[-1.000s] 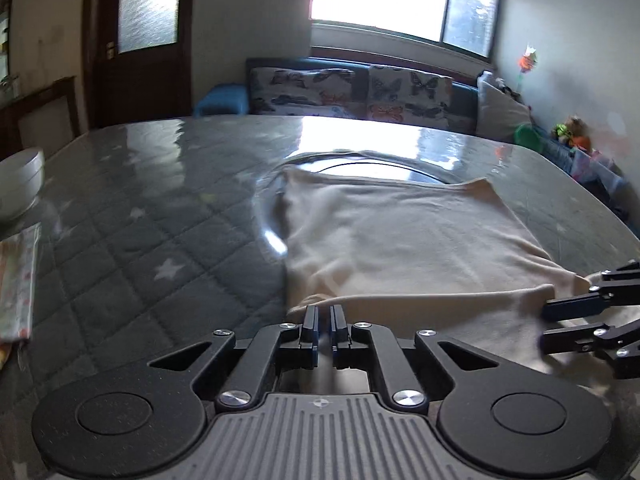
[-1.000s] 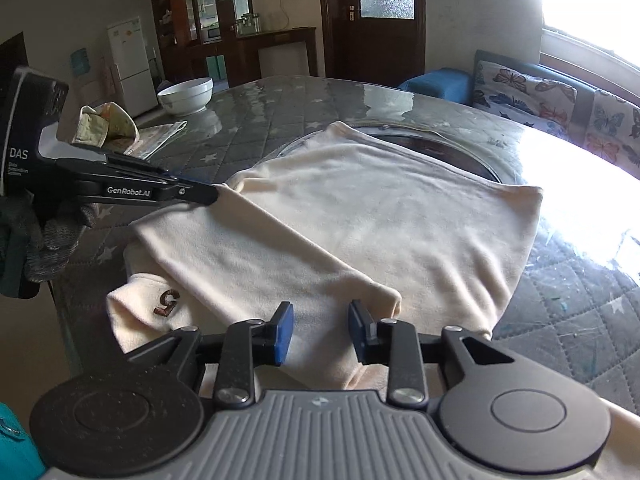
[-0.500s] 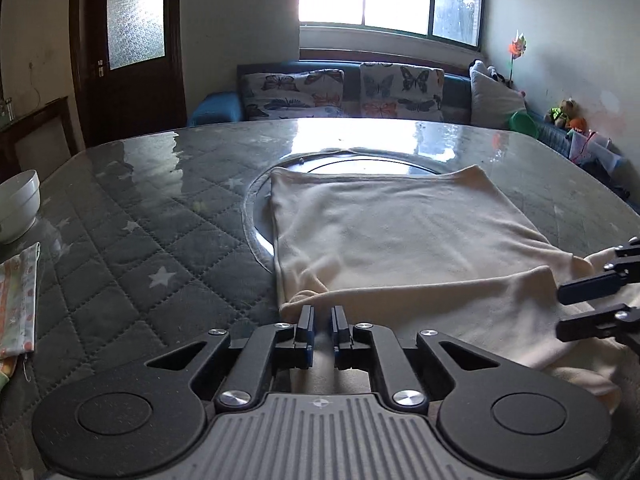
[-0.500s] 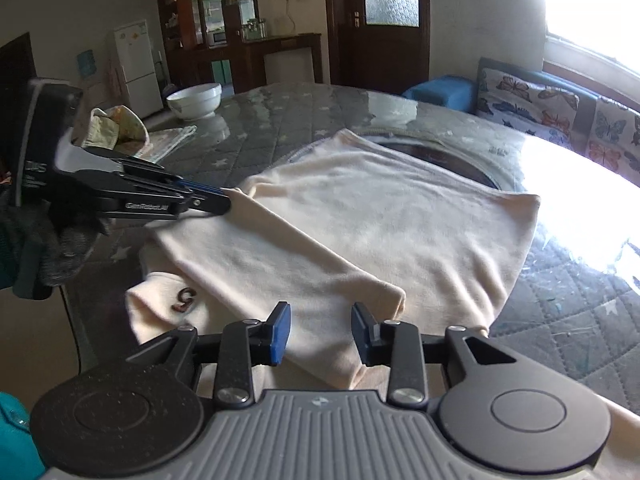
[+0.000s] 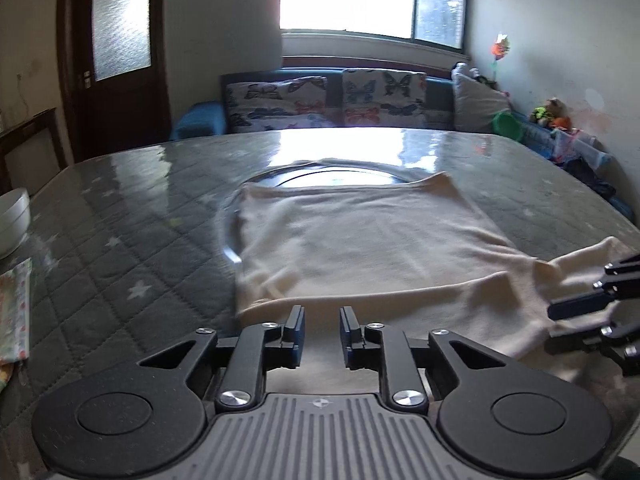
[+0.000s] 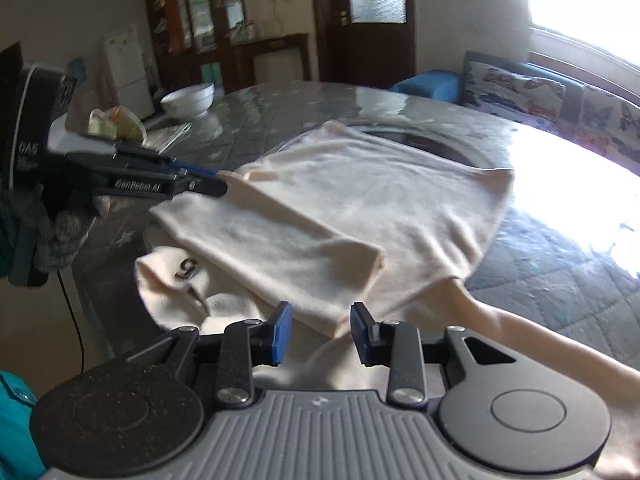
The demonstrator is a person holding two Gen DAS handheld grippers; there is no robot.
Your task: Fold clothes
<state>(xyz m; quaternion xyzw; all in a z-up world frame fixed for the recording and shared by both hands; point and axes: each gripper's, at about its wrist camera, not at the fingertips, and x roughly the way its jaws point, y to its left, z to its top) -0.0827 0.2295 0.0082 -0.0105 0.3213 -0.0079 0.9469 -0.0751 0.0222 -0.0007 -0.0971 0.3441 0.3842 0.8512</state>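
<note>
A cream garment (image 5: 360, 248) lies spread on the quilted grey table (image 5: 120, 240), with a band folded over its near edge. It also shows in the right wrist view (image 6: 360, 200), with a sleeve (image 6: 540, 344) trailing off the table's near edge. My left gripper (image 5: 322, 330) is open and empty just short of the garment's near left corner. It shows from the side in the right wrist view (image 6: 200, 180), its tips at the fold's corner. My right gripper (image 6: 320, 336) is open and empty over the folded band's end, and it shows in the left wrist view (image 5: 580, 316).
A white bowl (image 6: 188, 100) and a crumpled bag (image 6: 116, 124) stand on the table's far left. A patterned cloth (image 5: 16, 312) lies at the left edge. A glass turntable (image 5: 332, 174) lies under the garment's far end. A sofa (image 5: 340, 100) stands behind the table.
My left gripper has opened and let go of the garment's folded edge. Both grippers have drawn back and up a little. The folded band lies on the garment.
</note>
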